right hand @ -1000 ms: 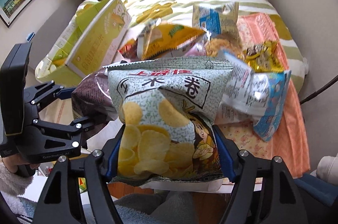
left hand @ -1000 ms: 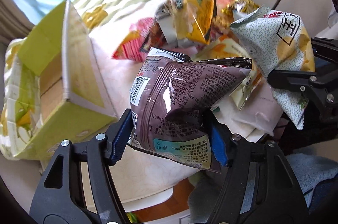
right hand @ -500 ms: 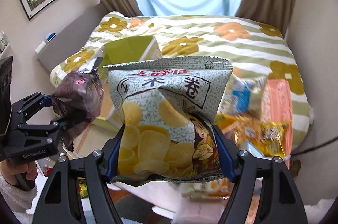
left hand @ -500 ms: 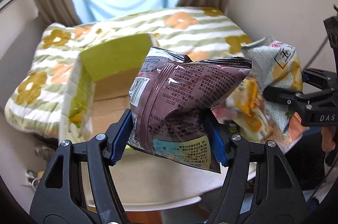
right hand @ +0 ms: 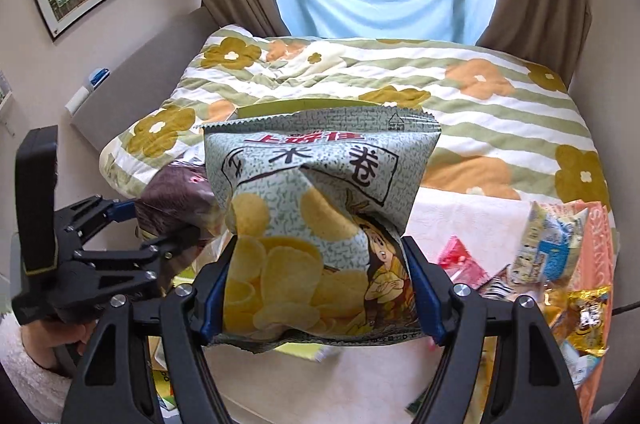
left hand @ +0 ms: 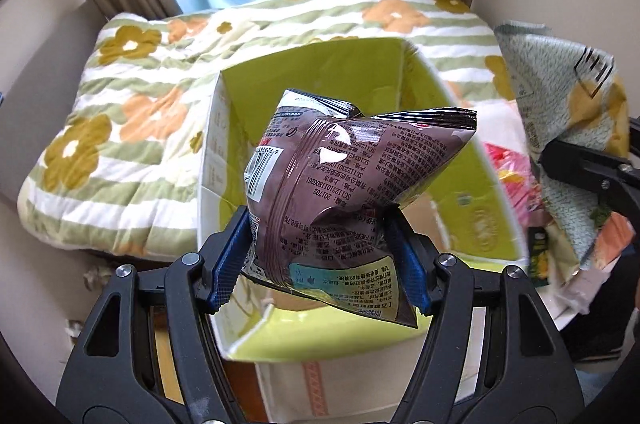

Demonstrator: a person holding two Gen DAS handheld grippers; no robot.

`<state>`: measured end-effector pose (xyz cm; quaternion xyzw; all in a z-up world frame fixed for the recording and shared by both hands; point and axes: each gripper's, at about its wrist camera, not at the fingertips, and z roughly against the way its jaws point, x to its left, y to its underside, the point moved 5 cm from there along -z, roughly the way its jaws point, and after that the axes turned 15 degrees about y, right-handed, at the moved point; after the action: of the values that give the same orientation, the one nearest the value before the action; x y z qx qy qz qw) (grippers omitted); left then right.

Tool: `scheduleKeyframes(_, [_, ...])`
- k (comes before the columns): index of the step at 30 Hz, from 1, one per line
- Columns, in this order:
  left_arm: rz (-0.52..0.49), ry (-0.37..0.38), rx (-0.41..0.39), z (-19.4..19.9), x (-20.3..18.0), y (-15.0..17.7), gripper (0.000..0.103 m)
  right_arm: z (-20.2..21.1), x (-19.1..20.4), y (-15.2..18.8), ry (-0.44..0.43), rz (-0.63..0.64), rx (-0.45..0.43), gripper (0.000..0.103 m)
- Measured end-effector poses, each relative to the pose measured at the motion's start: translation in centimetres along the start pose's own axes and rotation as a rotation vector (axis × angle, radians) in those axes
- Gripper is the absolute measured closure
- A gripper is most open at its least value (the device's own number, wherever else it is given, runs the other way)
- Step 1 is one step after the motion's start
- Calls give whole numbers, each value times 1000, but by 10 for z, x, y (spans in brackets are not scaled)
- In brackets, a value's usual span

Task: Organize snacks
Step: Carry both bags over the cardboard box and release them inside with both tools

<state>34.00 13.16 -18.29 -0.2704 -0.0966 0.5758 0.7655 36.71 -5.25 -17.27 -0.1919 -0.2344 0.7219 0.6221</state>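
Left wrist view: left tongs (left hand: 320, 256) are clamped on the brown snack bag (left hand: 344, 191), hanging right over the open green box (left hand: 472, 191), so it looks lined up for a drop in. The box's flap at 12 o'clock could snag it. At 3 o'clock the other tongs crowd in.

Right wrist view: right tongs (right hand: 320, 288) are clamped on the chip bag (right hand: 316, 216), held high, I'd guess waiting its turn. Loose snacks (right hand: 552, 264) sit on the desk (right hand: 460, 216) at 4 o'clock, bed (right hand: 460, 95) behind.
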Motion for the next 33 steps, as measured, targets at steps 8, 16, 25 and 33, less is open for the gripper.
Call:
scheduleKeyframes(8, [-75, 68, 73, -37, 15, 2, 26, -28, 25, -3, 87, -72, 68, 32])
scheduleKeyframes(16, [-40, 64, 49, -20, 32, 9, 0, -42, 29, 2, 149, -62, 113, 32])
scheduleKeyframes(25, [53, -11, -16, 10, 51, 24, 1, -58, 50, 9, 91, -33, 131, 32])
scheduleKeyframes(33, [104, -44, -24, 15, 56, 30, 1, -61, 54, 9, 38, -52, 103, 3])
